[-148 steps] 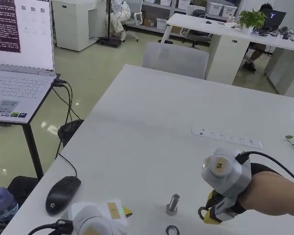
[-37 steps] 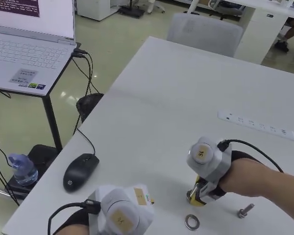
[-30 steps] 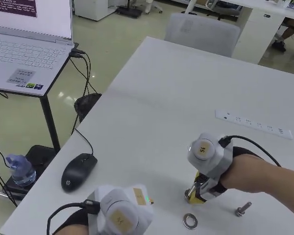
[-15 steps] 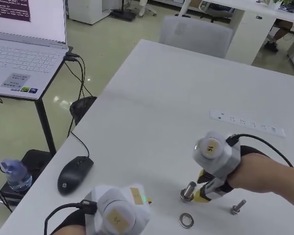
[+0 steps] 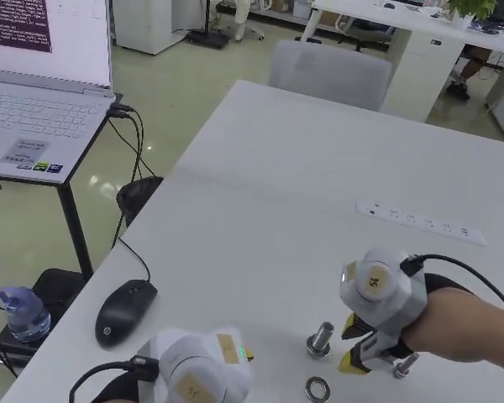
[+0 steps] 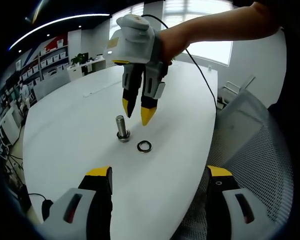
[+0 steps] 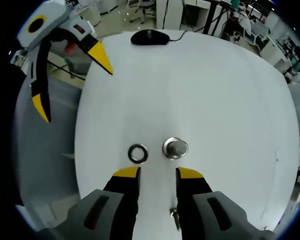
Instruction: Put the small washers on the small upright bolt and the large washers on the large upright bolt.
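Right claw [image 5: 350, 342]: has come off the large bolt [image 5: 320, 338] and sits just at its 3 o'clock in the head view, jaws slightly apart, empty.
Large bolt: upright and free on the tabletop [image 5: 260, 210]; a washer was probably just dropped on it, but its base is too small to tell.
Loose washer [image 5: 317, 388]: flat at the bolt's 6 o'clock, likely next.
Small bolt [image 5: 406, 363]: on its side toward 4 o'clock.
Left claw [image 6: 159, 172]: spread wide, empty.

A white worktable [image 5: 302, 168] stands on a glossy pale green floor [image 5: 185, 75], with a grey chair [image 5: 329, 74] at its far end. To the left, an open laptop [image 5: 34, 101] sits on a black-legged stand, with cables [image 5: 133, 147] hanging beside it. More white desks [image 5: 403, 34] stand behind. Bright windows [image 6: 210, 47] light the room.
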Available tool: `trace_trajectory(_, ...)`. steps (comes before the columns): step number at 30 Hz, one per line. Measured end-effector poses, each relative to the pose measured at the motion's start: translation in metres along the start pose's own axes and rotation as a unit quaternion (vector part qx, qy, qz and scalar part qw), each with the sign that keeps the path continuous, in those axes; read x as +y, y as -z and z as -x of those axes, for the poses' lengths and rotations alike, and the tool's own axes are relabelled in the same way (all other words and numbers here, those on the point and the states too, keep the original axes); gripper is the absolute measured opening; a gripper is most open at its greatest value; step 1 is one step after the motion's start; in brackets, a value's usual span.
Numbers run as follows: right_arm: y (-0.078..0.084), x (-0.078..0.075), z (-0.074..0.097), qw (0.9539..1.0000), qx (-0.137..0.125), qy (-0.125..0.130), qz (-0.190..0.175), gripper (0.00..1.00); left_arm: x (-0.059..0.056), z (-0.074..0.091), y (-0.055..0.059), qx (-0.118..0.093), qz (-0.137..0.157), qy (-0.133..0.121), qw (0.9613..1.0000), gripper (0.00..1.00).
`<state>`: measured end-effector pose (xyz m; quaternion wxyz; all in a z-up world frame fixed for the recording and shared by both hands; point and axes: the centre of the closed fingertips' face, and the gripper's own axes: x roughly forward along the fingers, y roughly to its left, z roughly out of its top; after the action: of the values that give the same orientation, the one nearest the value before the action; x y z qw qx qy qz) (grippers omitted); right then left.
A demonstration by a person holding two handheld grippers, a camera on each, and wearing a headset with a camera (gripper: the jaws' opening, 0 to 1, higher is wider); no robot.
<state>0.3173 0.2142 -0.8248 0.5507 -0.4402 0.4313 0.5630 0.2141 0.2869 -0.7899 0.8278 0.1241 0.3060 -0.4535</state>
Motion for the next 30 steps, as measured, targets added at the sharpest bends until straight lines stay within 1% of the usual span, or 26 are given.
trace_trajectory(7,-0.002,0.008,0.002,1.0000,-0.005,-0.001,0.007,0.30,0.003,-0.002,-0.003,-0.002,-0.001,-0.001,1.0000,0.75)
trace_trajectory(9,-0.002,0.010,0.001,0.9999,-0.007,-0.003,0.008,0.30,0.003,-0.002,-0.003,-0.002,-0.001,-0.001,1.0000,0.75)
trace_trajectory(16,-0.003,0.025,-0.002,0.9997,-0.013,-0.009,0.018,0.31,0.004,-0.003,-0.003,-0.003,-0.001,-0.001,1.0000,0.75)
trace_trajectory(20,-0.006,0.029,-0.004,0.9996,-0.017,-0.008,0.022,0.32,0.004,-0.003,-0.002,-0.002,-0.002,-0.001,1.0000,0.75)
trace_trajectory(24,-0.007,0.031,-0.013,0.9995,-0.021,-0.007,0.024,0.32,0.004,-0.003,-0.002,-0.004,-0.001,-0.001,1.0000,0.75)
trace_trajectory(29,-0.007,0.035,-0.025,0.9995,-0.017,-0.011,0.025,0.32,0.003,-0.003,-0.001,-0.004,-0.001,0.000,1.0000,0.76)
trace_trajectory(30,-0.007,0.035,-0.027,0.9995,-0.017,-0.010,0.026,0.32,0.003,-0.003,-0.001,-0.007,0.000,0.000,1.0000,0.76)
